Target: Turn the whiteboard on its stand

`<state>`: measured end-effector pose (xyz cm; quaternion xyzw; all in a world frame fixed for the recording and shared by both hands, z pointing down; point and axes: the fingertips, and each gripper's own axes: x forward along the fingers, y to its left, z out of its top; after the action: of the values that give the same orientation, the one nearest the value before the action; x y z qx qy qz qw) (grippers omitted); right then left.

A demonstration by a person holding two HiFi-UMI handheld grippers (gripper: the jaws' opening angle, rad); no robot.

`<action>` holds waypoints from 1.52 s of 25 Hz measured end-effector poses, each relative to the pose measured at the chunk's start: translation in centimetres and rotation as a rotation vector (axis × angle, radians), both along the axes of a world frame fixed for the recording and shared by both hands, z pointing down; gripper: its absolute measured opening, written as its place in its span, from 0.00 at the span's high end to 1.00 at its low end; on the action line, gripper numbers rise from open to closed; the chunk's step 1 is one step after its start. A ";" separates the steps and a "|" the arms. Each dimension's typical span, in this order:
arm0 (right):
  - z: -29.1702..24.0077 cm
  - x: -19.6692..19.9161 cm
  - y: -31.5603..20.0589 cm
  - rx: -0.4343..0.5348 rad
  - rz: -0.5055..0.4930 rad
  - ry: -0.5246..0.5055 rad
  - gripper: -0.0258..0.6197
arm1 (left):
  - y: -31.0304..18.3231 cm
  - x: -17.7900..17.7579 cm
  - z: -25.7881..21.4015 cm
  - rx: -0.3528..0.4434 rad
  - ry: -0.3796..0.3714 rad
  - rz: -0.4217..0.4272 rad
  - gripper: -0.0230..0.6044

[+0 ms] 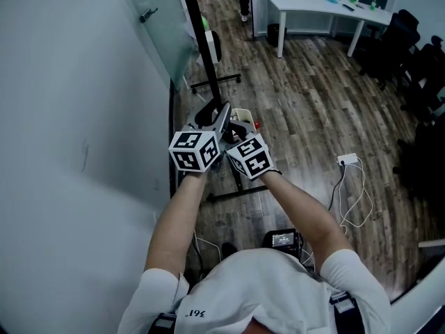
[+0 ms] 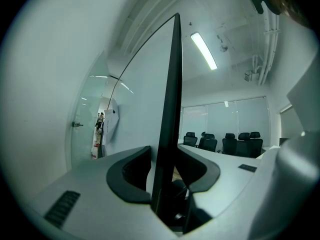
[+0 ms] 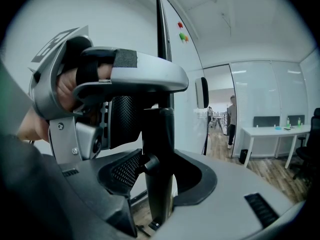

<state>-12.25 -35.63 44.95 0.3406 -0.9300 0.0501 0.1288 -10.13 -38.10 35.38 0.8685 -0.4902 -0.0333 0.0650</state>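
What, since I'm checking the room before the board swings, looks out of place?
A white plug and cable lie loose on the wood floor, right of the whiteboard; a trip risk. Nothing else stands out.

Stretched left forearm (image 1: 182, 214) and right forearm (image 1: 306, 211) forward, close together. Clamped left gripper (image 2: 167, 176) and right gripper (image 3: 157, 179) on the whiteboard frame (image 2: 172, 84), marker cubes just beside each other, left level, right tipped slightly down.
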 end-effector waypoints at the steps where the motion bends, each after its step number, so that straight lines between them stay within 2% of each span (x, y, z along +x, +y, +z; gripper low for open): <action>1: 0.1 0.0 0.4 0.000 0.000 0.001 0.64 | 0.4 0.0 0.1 0.000 0.000 0.000 0.71; 38: 0.3 1.0 9.2 0.010 -0.005 -0.037 0.64 | 9.4 0.8 0.4 0.015 0.030 0.003 0.72</action>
<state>-11.26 -26.45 45.24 0.3378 -0.9334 0.0515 0.1101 -9.35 -28.75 35.82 0.8692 -0.4875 -0.0501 0.0659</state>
